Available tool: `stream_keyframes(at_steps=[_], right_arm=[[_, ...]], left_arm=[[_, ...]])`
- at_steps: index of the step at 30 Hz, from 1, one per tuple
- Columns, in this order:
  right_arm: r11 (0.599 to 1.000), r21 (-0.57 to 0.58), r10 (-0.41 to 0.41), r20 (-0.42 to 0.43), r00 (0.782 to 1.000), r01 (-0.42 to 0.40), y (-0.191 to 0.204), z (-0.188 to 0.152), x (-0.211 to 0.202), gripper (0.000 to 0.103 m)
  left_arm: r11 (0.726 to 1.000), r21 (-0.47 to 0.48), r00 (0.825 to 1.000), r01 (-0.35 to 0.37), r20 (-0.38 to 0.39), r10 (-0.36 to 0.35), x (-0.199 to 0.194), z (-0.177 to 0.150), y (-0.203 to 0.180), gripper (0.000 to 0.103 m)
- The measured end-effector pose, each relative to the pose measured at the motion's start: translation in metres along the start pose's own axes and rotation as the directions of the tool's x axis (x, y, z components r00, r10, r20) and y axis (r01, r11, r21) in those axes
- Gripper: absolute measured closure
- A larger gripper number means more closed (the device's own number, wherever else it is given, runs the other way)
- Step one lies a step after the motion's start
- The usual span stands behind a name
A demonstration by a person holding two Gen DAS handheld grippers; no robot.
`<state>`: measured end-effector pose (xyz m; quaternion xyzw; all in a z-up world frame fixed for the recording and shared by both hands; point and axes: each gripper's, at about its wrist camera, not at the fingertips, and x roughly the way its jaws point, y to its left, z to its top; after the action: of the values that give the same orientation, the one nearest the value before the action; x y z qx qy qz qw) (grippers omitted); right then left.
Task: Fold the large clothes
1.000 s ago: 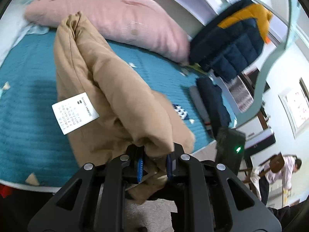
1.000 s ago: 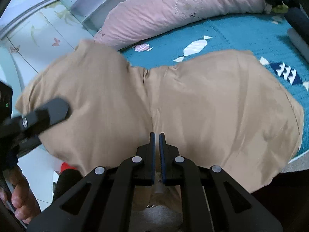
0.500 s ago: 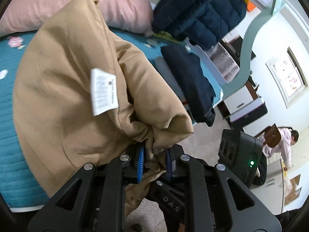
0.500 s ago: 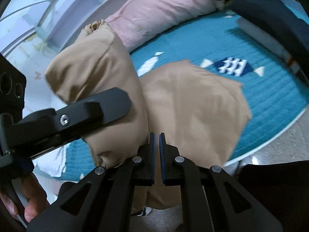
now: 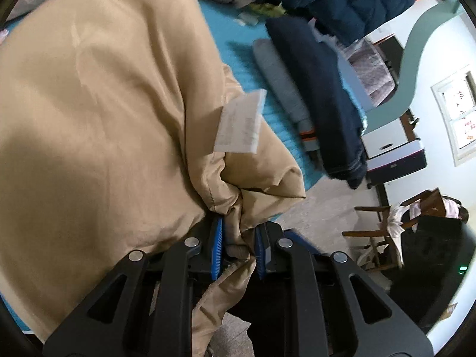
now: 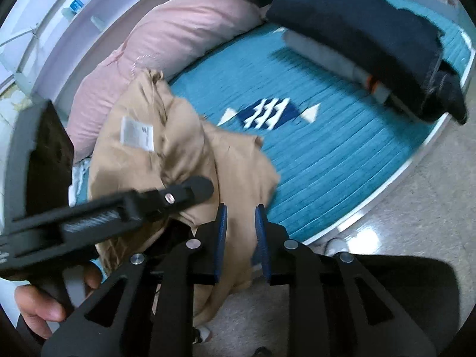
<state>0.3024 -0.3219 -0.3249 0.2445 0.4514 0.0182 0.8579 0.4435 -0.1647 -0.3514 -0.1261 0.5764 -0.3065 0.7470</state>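
Tan, soft, bulky garment [image 5: 98, 113] lies heaped on the teal quilted bed cover [image 6: 342, 154], its hem hanging over the bed's edge toward the floor. Left tongs [image 5: 236, 245] are clamped on a bunched fold of that cloth, just below its white care label [image 5: 241, 126]. Right tongs [image 6: 240, 232] have just been opening; tan cloth sits between the blue pads [image 6: 220, 235], which no longer press it. Folded navy and grey clothes [image 6: 366, 32] lie well apart, near a pink pillow [image 6: 178, 32].
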Motion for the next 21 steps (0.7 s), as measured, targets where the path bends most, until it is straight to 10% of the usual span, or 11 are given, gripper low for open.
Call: stream_keyframes(at_steps=[21], right_arm=[[0.975,-0.186,0.111,-0.069,0.991,-0.122,0.035,0.012,0.030,0.063]], left_arm=[[0.986,-0.046,0.987,0.157,-0.018,-0.158,-0.030,0.009,0.016,0.079]])
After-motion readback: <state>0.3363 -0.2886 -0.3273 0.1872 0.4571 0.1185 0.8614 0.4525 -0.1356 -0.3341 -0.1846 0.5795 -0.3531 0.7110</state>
